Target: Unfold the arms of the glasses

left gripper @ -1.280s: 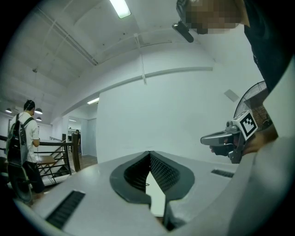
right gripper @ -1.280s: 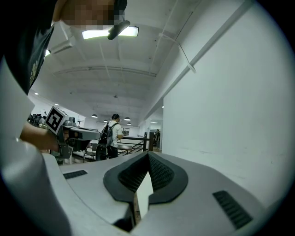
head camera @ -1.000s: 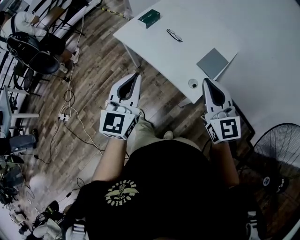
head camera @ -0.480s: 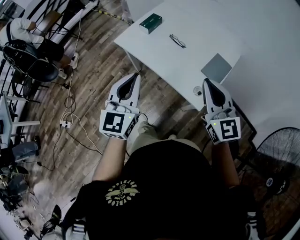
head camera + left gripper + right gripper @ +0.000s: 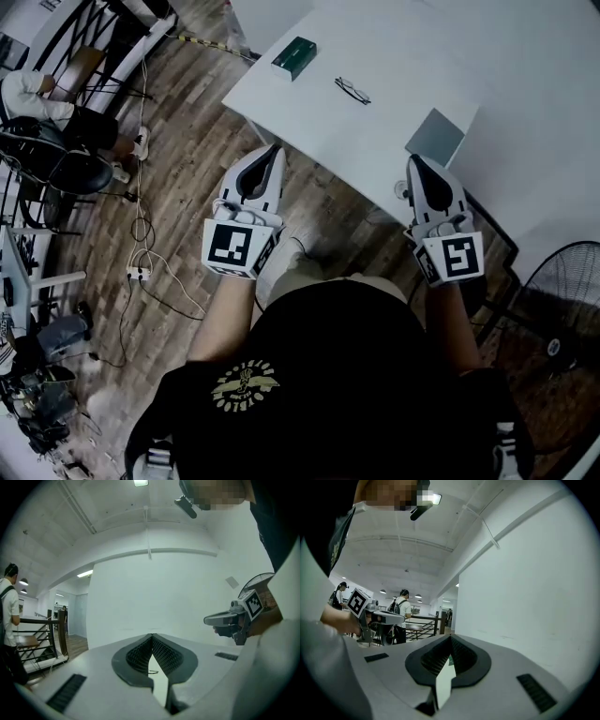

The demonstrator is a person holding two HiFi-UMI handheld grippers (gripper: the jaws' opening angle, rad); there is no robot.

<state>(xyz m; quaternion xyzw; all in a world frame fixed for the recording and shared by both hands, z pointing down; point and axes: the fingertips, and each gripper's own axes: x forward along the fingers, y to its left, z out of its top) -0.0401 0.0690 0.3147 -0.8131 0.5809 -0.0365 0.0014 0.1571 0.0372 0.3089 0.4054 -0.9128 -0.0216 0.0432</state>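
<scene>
Nothing of the job is done yet; both grippers are short of the glasses. The left gripper hangs over the wooden floor, just off the near corner of the table, its jaws pressed together with nothing in them. Well ahead of it, a green box sits close to the table's edge. The glasses lie on bare tabletop ahead of both grippers, roughly between their lines and well apart from each. Whether the arms are folded is too small to tell. A grey pad lies just ahead of the right gripper, at the near edge. That gripper's jaws are together too, and empty. As I judge it, what's left is to reach in, steady the frame and swing each arm out. There is open tabletop all round the glasses — only the near edge and the pad need clearing on the way in. A fan stands behind the right gripper, to its right.
</scene>
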